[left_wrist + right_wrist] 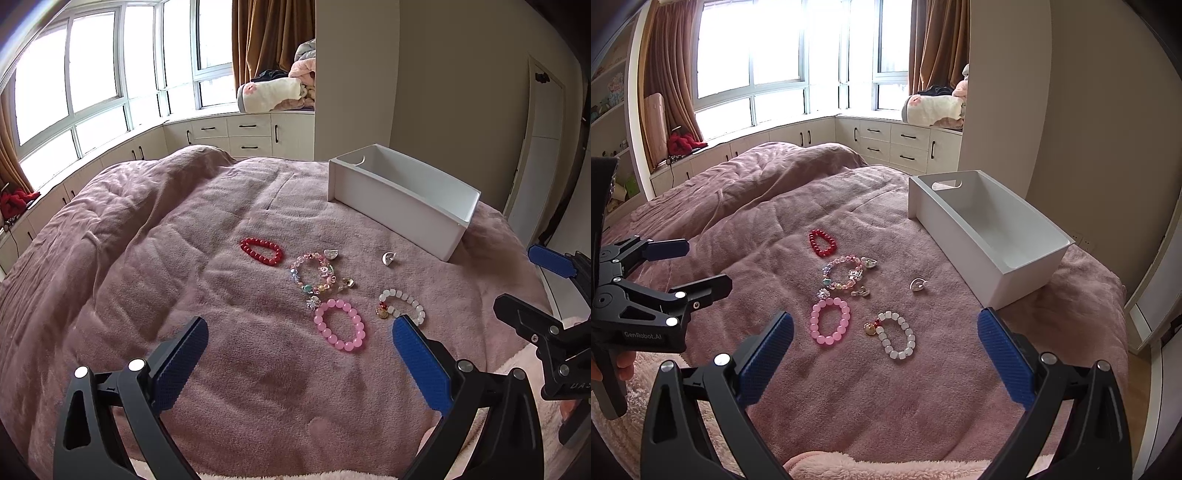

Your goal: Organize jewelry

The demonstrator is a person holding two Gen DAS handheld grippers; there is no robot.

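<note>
Nothing is picked yet: the left gripper (299, 354) and right gripper (886, 343) are held wide apart, empty. The bracelets, like the pink bead bracelet (829, 322), are spread on the blanket (886, 398) beside the empty white bin (964, 236); a first grasp is needed.

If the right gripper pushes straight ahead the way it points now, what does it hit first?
Probably the white square-bead bracelet on the mauve plush blanket, which lies nearest between the open right gripper fingers; the pink round-bead bracelet sits just left. Depth is uncertain, so it may meet blanket first.
</note>
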